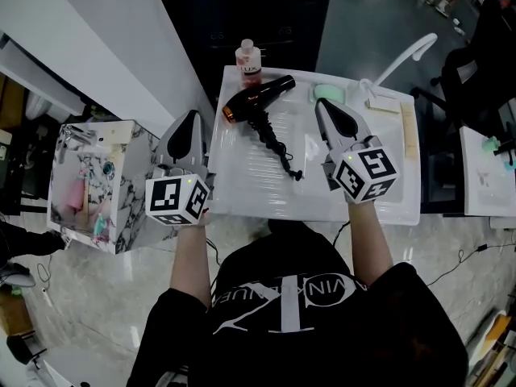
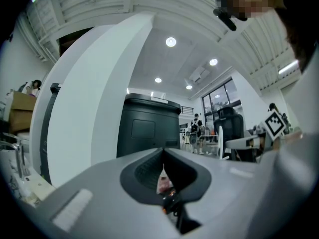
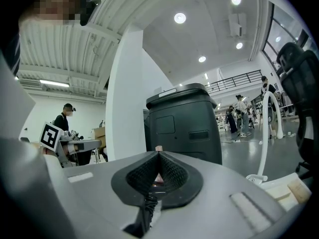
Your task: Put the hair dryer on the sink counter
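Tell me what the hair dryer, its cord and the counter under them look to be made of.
Hair dryer: likely hard plastic, matte black body with a shiny copper-coloured end that may be metal-look trim.
Cord: black rubbery or vinyl sheath, judging by its tight coils.
Counter: smooth glossy white, with soft reflections and faint ridges; plastic or ceramic, I cannot tell which.

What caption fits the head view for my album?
A hair dryer lies on the white counter, with the left gripper and right gripper shut near it.
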The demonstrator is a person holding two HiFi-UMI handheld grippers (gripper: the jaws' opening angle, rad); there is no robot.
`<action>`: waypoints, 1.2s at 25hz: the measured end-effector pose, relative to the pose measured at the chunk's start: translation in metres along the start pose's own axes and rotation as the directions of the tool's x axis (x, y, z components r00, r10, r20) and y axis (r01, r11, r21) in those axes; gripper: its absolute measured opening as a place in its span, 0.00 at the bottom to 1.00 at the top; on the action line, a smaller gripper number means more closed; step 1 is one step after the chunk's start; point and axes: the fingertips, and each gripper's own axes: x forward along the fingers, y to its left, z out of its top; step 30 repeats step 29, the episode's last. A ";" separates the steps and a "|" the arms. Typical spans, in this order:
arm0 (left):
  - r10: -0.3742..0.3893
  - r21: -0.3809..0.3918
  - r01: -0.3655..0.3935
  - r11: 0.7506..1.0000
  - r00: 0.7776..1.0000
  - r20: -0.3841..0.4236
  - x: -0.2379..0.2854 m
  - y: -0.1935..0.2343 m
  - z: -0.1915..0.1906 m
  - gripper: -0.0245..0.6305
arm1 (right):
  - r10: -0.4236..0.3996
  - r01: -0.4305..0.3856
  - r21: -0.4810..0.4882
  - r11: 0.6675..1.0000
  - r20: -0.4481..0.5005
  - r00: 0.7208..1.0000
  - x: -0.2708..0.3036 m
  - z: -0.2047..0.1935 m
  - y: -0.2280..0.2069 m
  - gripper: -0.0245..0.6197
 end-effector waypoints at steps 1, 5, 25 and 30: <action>-0.001 0.000 0.001 1.000 1.000 0.000 0.001 0.000 0.001 0.04 | -0.001 0.001 0.001 1.000 0.003 1.000 0.000 0.001 0.000 0.04; 0.000 0.000 0.000 1.000 1.000 -0.003 0.002 0.003 0.001 0.04 | 0.001 -0.001 0.004 1.000 0.019 1.000 0.002 0.006 0.000 0.04; 0.029 -0.011 -0.029 1.000 1.000 -0.006 0.006 0.023 -0.004 0.04 | -0.004 0.004 0.039 0.999 -0.012 1.000 0.018 -0.008 -0.002 0.04; 0.027 -0.014 -0.027 1.000 1.000 -0.006 0.009 0.025 -0.004 0.04 | -0.003 0.004 0.044 0.999 -0.018 1.000 0.021 -0.011 -0.003 0.04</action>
